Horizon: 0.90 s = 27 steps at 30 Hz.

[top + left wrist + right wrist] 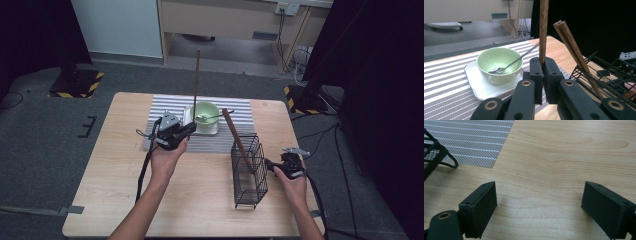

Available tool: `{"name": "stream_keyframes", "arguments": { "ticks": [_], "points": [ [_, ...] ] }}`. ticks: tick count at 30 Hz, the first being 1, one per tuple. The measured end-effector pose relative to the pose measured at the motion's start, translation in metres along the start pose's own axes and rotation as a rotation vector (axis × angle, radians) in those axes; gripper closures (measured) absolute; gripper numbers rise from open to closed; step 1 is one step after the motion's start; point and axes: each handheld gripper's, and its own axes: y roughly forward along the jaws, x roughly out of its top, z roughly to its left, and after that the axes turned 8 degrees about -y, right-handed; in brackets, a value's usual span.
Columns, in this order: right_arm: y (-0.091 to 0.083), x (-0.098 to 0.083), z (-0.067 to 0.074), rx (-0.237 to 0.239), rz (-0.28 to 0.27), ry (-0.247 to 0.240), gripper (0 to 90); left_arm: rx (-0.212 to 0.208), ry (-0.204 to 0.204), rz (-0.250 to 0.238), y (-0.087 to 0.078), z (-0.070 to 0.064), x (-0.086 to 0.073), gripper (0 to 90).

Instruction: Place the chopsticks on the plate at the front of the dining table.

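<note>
The left hand-held gripper point(543, 75) has its jaws clamped tight on a long dark-brown wooden chopstick point(196, 80), which stands upright above the striped grey placemat point(165, 106). Just beyond it, a pale green bowl point(499, 63) with a metal spoon point(509, 66) inside sits on a white square tray point(477, 86). A pair of 2 matching brown chopsticks point(236, 140) leans tilted in the black wire basket point(250, 175) standing on the light wooden surface point(115, 170). The right hand-held gripper point(539, 202), just beside the basket on the person's right, has its jaws spread wide with nothing between them, only bare wood below.
</note>
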Motion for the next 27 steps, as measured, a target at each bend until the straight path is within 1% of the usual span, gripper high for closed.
{"name": "stream_keyframes", "arguments": {
  "ticks": [1, 2, 6, 7, 8, 9, 10, 12, 15, 16, 19, 21, 22, 23, 24, 26, 27],
  "points": [
    [0.000, 0.000, 0.001, -0.014, 0.011, -0.024, 12.1, 0.008, -0.014, -0.004, 0.003, 0.001, -0.001, 85.8],
    [0.000, -0.001, 0.001, -0.013, 0.013, -0.030, 11.2, 0.012, -0.020, -0.005, 0.005, 0.002, -0.002, 85.8],
    [0.000, 0.000, 0.001, -0.008, 0.015, -0.031, 10.4, 0.052, -0.025, -0.003, 0.013, 0.005, -0.003, 85.8],
    [0.000, 0.000, 0.001, -0.008, 0.015, -0.031, 10.4, 0.052, -0.025, -0.003, 0.013, 0.005, -0.003, 85.9],
    [0.001, 0.000, 0.001, -0.002, 0.018, -0.035, 9.0, 0.066, -0.033, -0.006, 0.016, 0.006, -0.003, 85.8],
    [0.001, 0.000, 0.001, -0.002, 0.018, -0.035, 9.0, 0.066, -0.033, -0.006, 0.016, 0.006, -0.003, 85.8],
    [0.001, 0.000, 0.001, 0.000, 0.019, -0.036, 8.6, 0.090, -0.032, -0.004, 0.020, 0.007, -0.005, 85.8],
    [0.001, 0.000, 0.001, -0.001, 0.020, -0.037, 7.1, 0.095, -0.035, -0.003, 0.021, 0.008, -0.006, 85.8],
    [0.001, -0.001, 0.002, 0.000, 0.024, -0.036, 6.2, 0.119, -0.043, 0.002, 0.027, 0.008, -0.008, 85.8],
    [0.001, -0.001, 0.002, -0.002, 0.025, -0.036, 5.8, 0.134, -0.047, 0.004, 0.032, 0.008, -0.011, 85.8],
    [0.001, -0.001, 0.002, -0.004, 0.026, -0.034, 5.4, 0.146, -0.045, 0.011, 0.036, 0.008, -0.012, 85.8],
    [0.001, -0.001, 0.002, -0.005, 0.028, -0.029, 5.0, 0.164, -0.051, 0.013, 0.040, 0.009, -0.014, 85.8],
    [0.001, -0.001, 0.002, -0.005, 0.028, -0.030, 4.8, 0.164, -0.051, 0.013, 0.040, 0.009, -0.014, 85.8],
    [0.001, -0.001, 0.002, -0.005, 0.029, -0.029, 4.7, 0.178, -0.059, 0.006, 0.043, 0.010, -0.015, 85.8],
    [0.001, -0.001, 0.002, -0.005, 0.029, -0.029, 4.7, 0.178, -0.059, 0.006, 0.043, 0.010, -0.015, 85.8],
    [0.001, -0.001, 0.002, -0.010, 0.029, -0.026, 4.7, 0.197, -0.061, 0.002, 0.046, 0.011, -0.018, 85.8],
    [0.001, -0.001, 0.002, -0.010, 0.029, -0.026, 4.7, 0.197, -0.061, 0.002, 0.046, 0.011, -0.018, 85.8]
  ]
}}
